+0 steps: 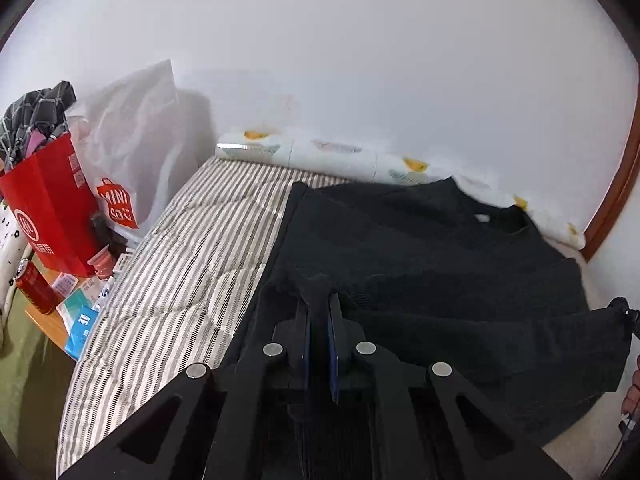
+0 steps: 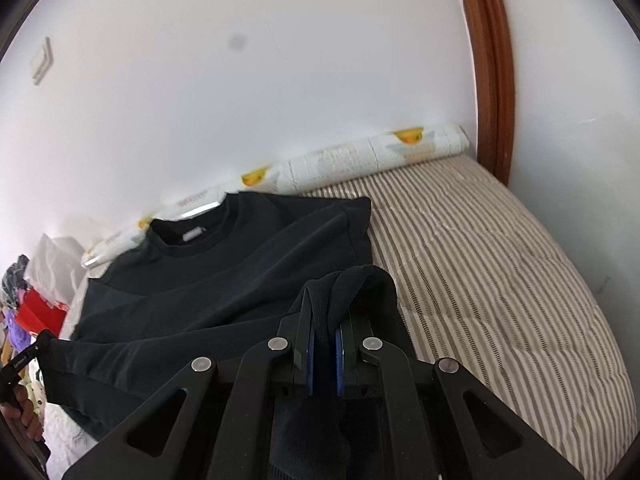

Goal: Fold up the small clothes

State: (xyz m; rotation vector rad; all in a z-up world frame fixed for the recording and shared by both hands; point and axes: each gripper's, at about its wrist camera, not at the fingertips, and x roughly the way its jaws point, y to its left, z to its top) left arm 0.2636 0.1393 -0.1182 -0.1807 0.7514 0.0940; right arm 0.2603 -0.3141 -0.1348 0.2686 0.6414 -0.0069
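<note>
The black sweatshirt (image 2: pixel 240 264) lies spread on the striped bed (image 2: pixel 500 248), its collar toward the wall and the printed roll (image 2: pixel 360 160), with its near hem lifted off the mattress. Both grippers are clamped on that hem: the right gripper (image 2: pixel 325 320) pinches a bunched fold at one corner, the left gripper (image 1: pixel 319 304) a thinner pinch at the other.

The likely trouble is uneven travel. If one hand carries the hem faster or higher than the other, the fold line would probably skew and the body drag into wrinkles. The left gripper's hold looks shallow, so the cloth might slip free under tension. The sleeves appear already turned inward and could flop loose.

Both grippers point forward toward the collar, held low and roughly level, well apart across the garment's width.
</note>
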